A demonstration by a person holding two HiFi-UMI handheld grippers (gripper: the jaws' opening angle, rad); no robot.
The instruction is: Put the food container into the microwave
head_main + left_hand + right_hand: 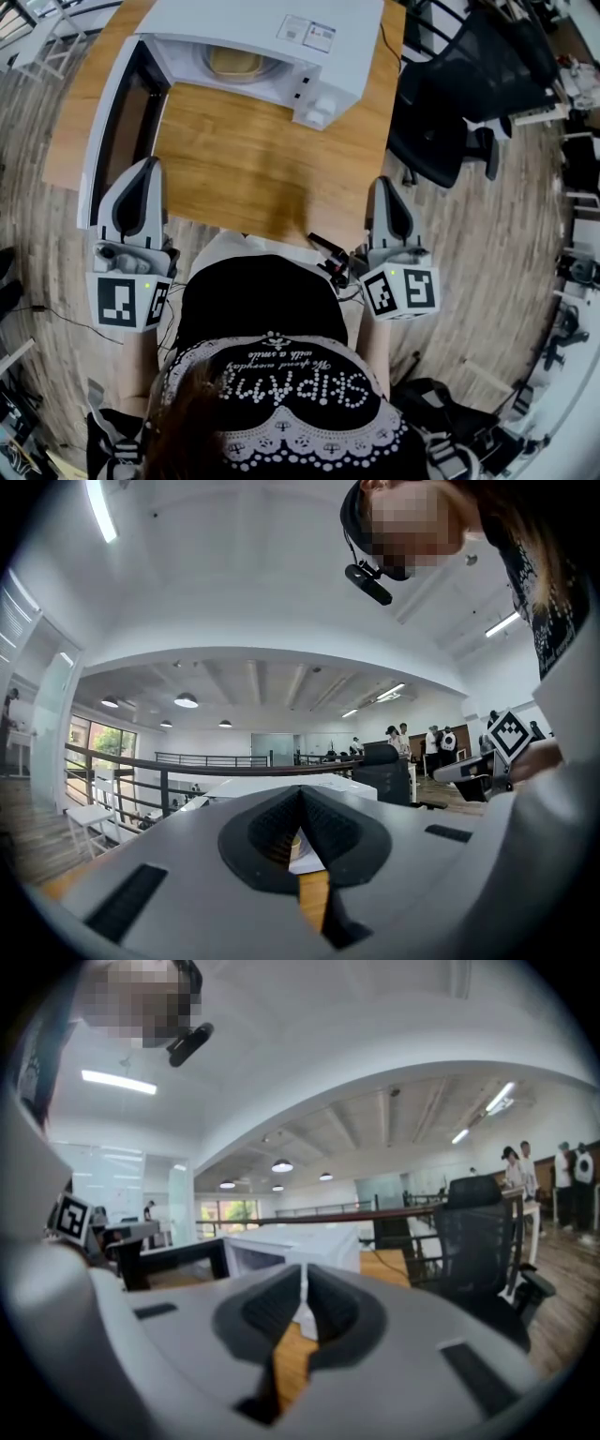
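Yellowish food container (pixel 234 63) inside microwave (pixel 281 37), far from left claw (pixel 143 169), right claw (pixel 384 186).

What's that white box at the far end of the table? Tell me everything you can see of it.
It is a white microwave, boxy, standing on the wooden table. Its dark-windowed door hangs wide open to the left. Knobs sit on its right front panel, and two stickers are on top. A pale yellow container appears to sit inside the open chamber.
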